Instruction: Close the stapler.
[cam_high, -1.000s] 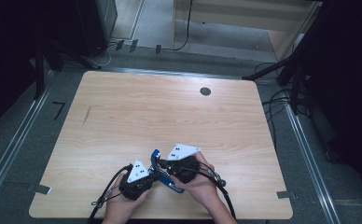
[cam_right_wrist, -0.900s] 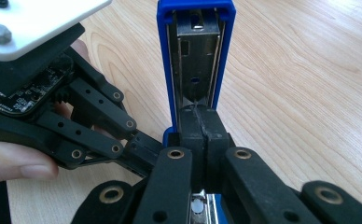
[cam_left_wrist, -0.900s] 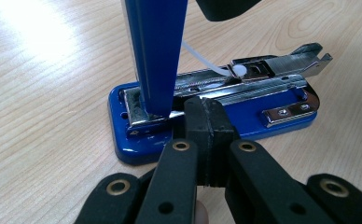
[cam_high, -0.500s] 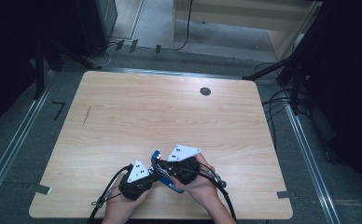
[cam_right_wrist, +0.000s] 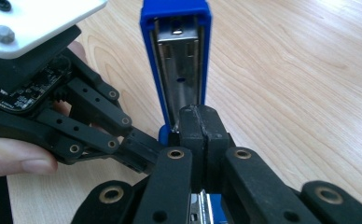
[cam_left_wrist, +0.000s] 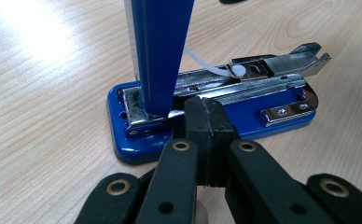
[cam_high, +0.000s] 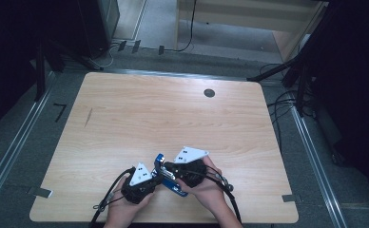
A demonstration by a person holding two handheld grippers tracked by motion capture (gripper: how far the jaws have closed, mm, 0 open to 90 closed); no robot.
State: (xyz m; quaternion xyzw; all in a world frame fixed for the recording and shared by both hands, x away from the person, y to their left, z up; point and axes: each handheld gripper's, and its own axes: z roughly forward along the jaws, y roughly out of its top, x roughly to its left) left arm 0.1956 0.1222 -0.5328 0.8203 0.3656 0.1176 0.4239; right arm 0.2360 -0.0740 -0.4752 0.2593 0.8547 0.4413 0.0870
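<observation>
Here both grippers [cam_high: 160, 176] sit clenched, seemingly empty, at the open stapler [cam_high: 169, 176]; table [cam_high: 173, 118] beyond lies bare.

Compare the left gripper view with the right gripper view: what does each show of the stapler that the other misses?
Left gripper view: the stapler's blue base flat on the wooden table, the metal staple rail running along it, and a white plastic strip. Right gripper view: the hollow underside of the raised blue lid, plus the left tool and a hand. Both: the stapler swung open with its lid upright, and each tool's own jaws shut close against it.
</observation>
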